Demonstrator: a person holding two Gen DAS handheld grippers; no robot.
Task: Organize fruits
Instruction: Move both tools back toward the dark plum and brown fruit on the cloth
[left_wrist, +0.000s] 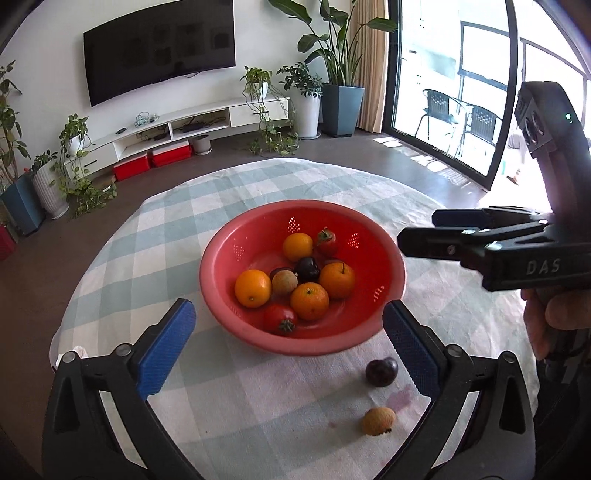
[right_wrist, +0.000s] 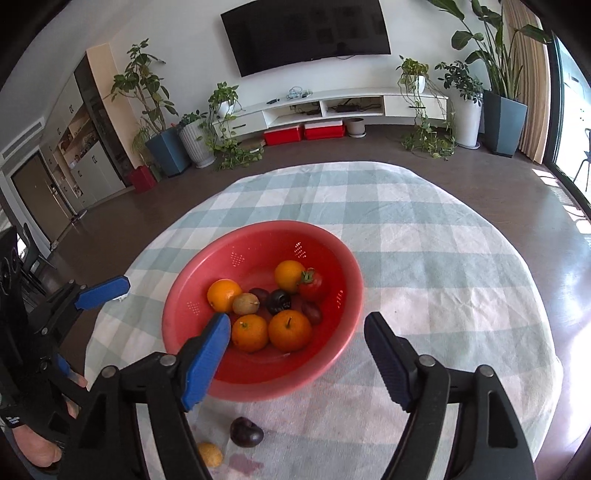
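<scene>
Left wrist view: red basket (left_wrist: 221, 273) sits mid-table on the checked cloth (left_wrist: 258, 406), holding four oranges, two tomatoes, a dark plum (left_wrist: 307, 268) and a tan longan (left_wrist: 284, 282). The left gripper (left_wrist: 290, 339) hangs above the basket's near rim, jaws spread wide, empty. Two fruits lie loose on the cloth just in front of the basket — a dark plum (left_wrist: 382, 372) and, nearer the camera, a tan longan (left_wrist: 378, 421) (a faint purple stain lies between them). Right wrist view: the right gripper (right_wrist: 295, 347) hovers over the basket's near edge, blue pads (right_wrist: 205, 360) well apart, nothing between them.
</scene>
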